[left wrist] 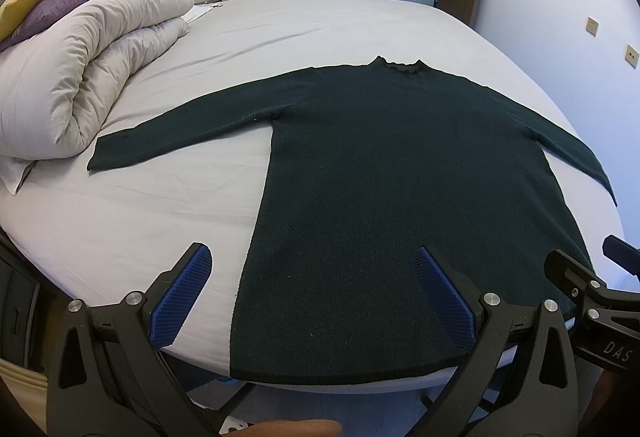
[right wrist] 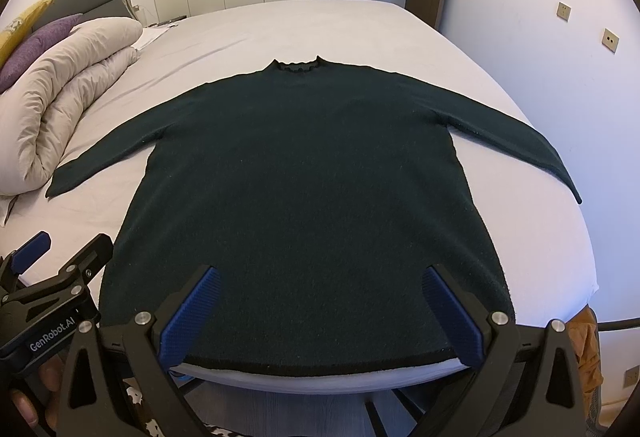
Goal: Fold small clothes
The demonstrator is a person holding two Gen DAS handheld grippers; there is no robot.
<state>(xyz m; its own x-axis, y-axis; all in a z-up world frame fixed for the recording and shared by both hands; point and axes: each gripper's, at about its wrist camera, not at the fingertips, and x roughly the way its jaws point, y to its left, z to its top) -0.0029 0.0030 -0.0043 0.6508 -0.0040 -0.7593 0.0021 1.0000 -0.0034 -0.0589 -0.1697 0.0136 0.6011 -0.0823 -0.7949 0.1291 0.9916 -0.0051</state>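
A dark green long-sleeved sweater (left wrist: 400, 173) (right wrist: 304, 181) lies flat on the bed, collar far, hem at the near edge, both sleeves spread sideways. My left gripper (left wrist: 312, 269) hovers open over the hem's left corner, blue pads wide apart and holding nothing. It also shows at the lower left of the right wrist view as the left gripper (right wrist: 64, 253). My right gripper (right wrist: 320, 289) hangs open above the middle of the hem, empty. The right gripper (left wrist: 588, 269) also appears at the right edge of the left wrist view.
The bed sheet (left wrist: 280, 33) is pale grey. A rolled duvet (left wrist: 80, 69) with purple and yellow pillows lies at the left. A wall (right wrist: 540, 37) runs along the bed's right side, wardrobes stand behind. A hand (right wrist: 36, 393) holds the left gripper.
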